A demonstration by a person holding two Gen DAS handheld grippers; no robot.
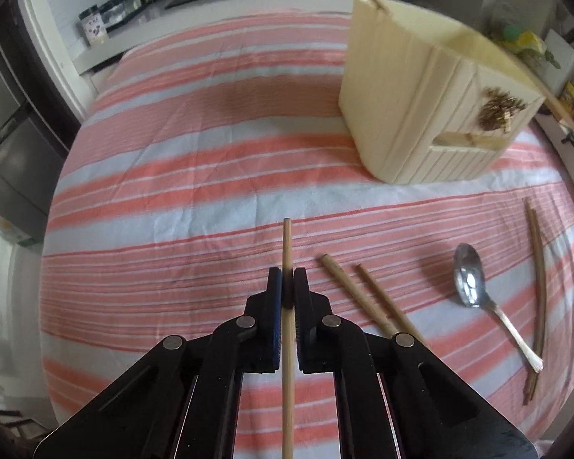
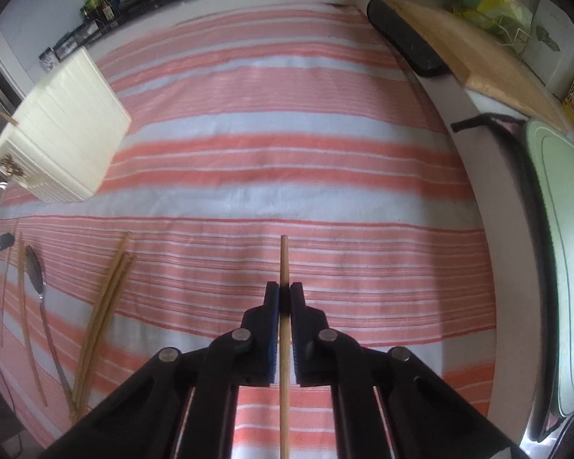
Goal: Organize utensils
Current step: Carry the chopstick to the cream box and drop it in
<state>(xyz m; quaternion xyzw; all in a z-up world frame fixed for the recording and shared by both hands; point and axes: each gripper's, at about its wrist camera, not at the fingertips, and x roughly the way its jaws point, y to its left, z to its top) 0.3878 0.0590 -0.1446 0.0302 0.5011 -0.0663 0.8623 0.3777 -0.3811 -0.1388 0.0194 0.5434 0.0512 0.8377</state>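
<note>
A pink-and-white striped cloth (image 1: 210, 160) covers the whole table; on it stands a cream ribbed holder (image 1: 413, 107), upright, open at the top, with one stick leaning out of its far corner; in the right wrist view the same holder (image 2: 65, 134) sits at the far left. A pale green tray (image 2: 566, 267) lies off the cloth's right edge, near a wooden board (image 2: 474, 49); both are well apart from the holder.

Loose utensils lie flat on the cloth between the two hands: a metal spoon (image 1: 474, 287), bowl toward the holder and handle toward the camera; two chopsticks (image 1: 367, 302) side by side, running diagonally, just left of the spoon; a darker pair (image 1: 537, 290) to the spoon's right, long axis roughly away from the camera.

The left gripper (image 1: 287, 275) is clenched on a single chopstick (image 1: 287, 241); its long axis runs straight along the fingers, tip pointing forward and down toward the cloth, clear of the surface; the jaws are nearly together with only the stick between the pads.

The right gripper (image 2: 284, 290) grasps a second chopstick (image 2: 284, 260) in the same manner; tip forward, stick centred between jaws pressed tight against it.
</note>
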